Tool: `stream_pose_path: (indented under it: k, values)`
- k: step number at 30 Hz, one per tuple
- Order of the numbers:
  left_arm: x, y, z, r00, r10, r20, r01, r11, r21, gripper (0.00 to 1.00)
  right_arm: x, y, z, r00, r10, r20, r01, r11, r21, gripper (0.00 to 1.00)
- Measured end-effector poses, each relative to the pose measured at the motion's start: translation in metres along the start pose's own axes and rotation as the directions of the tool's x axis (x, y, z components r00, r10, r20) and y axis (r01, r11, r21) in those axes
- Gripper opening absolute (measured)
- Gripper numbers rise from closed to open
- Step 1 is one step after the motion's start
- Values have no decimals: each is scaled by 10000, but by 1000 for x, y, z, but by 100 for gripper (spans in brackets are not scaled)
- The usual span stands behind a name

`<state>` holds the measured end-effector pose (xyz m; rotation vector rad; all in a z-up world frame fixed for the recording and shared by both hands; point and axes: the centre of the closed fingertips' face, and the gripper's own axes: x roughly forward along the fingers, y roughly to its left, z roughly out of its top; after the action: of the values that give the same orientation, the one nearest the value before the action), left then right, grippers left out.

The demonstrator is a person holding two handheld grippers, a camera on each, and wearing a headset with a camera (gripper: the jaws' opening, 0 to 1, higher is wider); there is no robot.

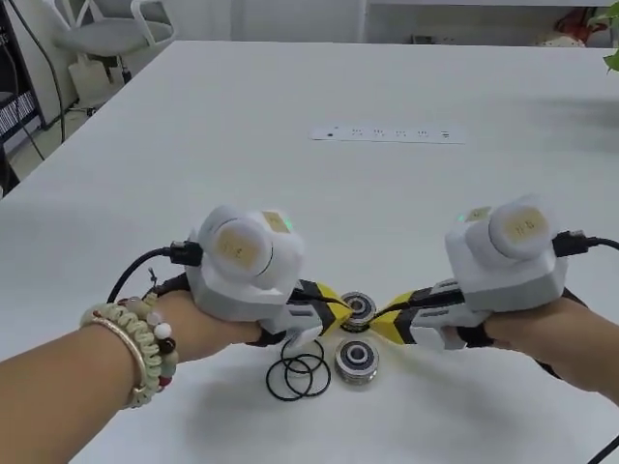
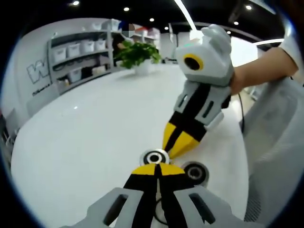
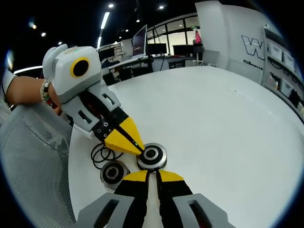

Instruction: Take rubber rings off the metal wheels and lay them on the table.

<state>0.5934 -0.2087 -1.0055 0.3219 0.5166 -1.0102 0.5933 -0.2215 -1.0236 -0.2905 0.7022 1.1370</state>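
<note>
Two metal wheels lie on the white table (image 1: 290, 174): a far wheel (image 1: 358, 307) (image 2: 155, 157) (image 3: 152, 156) and a near wheel (image 1: 357, 358) (image 2: 195, 172) (image 3: 114, 173). Both still carry a black rubber rim. Loose black rubber rings (image 1: 300, 372) (image 3: 101, 154) lie overlapping just left of the near wheel. My left gripper (image 1: 341, 307) (image 2: 157, 167) (image 3: 138, 148) is shut, its yellow tip against the far wheel's left edge. From the other side my right gripper (image 1: 380, 313) (image 3: 148, 174) (image 2: 171, 148), also shut, meets the same wheel. I cannot tell whether either pinches the rim.
A white power strip (image 1: 387, 134) lies farther back on the table. An office chair (image 1: 106, 34) stands beyond the far left corner. A potted plant (image 2: 137, 54) sits at the table's far end, with shelves (image 2: 76, 57) behind.
</note>
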Motion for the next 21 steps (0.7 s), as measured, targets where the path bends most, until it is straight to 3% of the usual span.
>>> stream_pose_path:
  k: [6, 8, 11, 14, 21]
  values:
    - [0, 0, 0, 10000, 13, -8, -13, 10000, -18, 1, 2, 0, -1, 10000, 6, -62, -7, 10000, -81, 12]
    - [0, 0, 0, 10000, 15, -5, -15, 10000, -21, 1, 3, 2, 0, 10000, 55, -2, -55, 10000, -21, 22]
    - [0, 0, 0, 10000, 28, -4, -28, 10000, -13, 2, 4, -1, 1, 9998, -165, 70, 166, 9997, -199, 25]
    - [0, 0, 1, 10000, 32, -6, -32, 10000, 1, 2, 6, -1, 5, 9990, -160, 413, 162, 9999, -28, 24]
    - [0, 0, 0, 10000, -37, 6, 37, 9999, -150, 2, 7, -2, 2, 9995, -208, 257, 217, 9992, -338, 18]
